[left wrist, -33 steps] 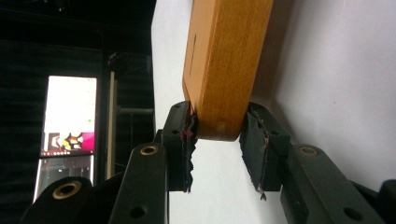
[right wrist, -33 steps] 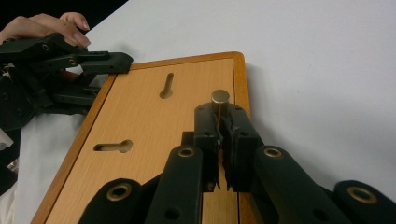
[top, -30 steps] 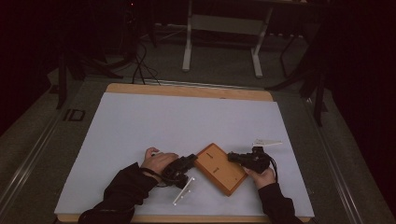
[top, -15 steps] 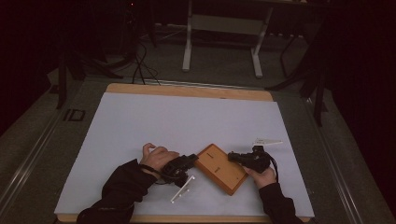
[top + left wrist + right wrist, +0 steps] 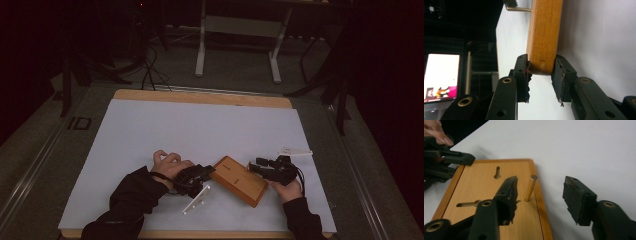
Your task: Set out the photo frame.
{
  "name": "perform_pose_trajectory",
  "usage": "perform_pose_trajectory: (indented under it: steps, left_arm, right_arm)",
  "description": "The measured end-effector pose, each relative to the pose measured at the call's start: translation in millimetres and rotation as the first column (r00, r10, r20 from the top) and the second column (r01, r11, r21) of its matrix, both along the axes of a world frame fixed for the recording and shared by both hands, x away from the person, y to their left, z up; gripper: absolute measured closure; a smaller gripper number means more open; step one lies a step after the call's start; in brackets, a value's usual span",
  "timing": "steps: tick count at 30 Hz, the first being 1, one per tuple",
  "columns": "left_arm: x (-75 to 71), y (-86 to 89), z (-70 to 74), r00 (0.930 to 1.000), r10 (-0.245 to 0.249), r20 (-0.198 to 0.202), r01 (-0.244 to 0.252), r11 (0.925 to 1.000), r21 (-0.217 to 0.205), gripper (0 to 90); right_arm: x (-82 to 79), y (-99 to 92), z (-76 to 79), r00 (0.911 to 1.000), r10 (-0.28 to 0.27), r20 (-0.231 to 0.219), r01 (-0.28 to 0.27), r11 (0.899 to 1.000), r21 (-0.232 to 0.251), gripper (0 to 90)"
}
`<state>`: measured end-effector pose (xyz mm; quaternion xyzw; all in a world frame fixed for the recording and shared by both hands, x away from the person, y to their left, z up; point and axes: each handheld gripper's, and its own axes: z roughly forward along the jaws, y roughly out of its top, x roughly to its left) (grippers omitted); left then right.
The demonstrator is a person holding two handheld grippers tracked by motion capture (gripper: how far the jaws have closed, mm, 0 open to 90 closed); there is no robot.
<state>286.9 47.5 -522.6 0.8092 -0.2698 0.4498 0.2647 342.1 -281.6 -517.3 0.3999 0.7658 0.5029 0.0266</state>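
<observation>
The left hand-held gripper point(image 5: 541, 77) is clamped on the end of the wooden block point(image 5: 238, 180) lying on the tabletop point(image 5: 200, 130). The right hand-held gripper point(image 5: 539, 197) has just been opening, its jaws apart around the brass pin point(image 5: 530, 188) (standing in its hole, slightly tilted); best withdraw straight back without brushing it.

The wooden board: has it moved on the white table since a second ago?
No. The wooden board lies at the same slant near the table's front edge, with the left gripper clamped on its end.
</observation>
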Motion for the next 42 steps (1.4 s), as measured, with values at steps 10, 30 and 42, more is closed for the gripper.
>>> perform_pose_trajectory:
  steps: [10, 30, 42]
  left_arm:
    - [7.2, -11.3, 23.4, 0.9903, 0.016, -0.138, -0.015, 0.9998, 0.013, 67.9]
    - [40.7, -30.1, 54.3, 0.8727, 0.024, -0.488, -0.109, 0.9832, -0.147, 68.0]
    - [76.2, -30.9, 63.1, 0.7443, -0.02, -0.668, -0.159, 0.9656, -0.206, 67.8]
  right_arm:
    - [-15.0, -12.4, 21.4, 0.9954, -0.04, 0.087, 0.041, 0.999, -0.008, 40.7]
    - [-48.1, -55.1, 57.7, 0.9779, -0.095, 0.186, 0.087, 0.995, 0.051, 19.9]
    - [-77.6, -62.5, 70.6, 0.9512, -0.126, 0.282, 0.119, 0.992, 0.04, 15.5]
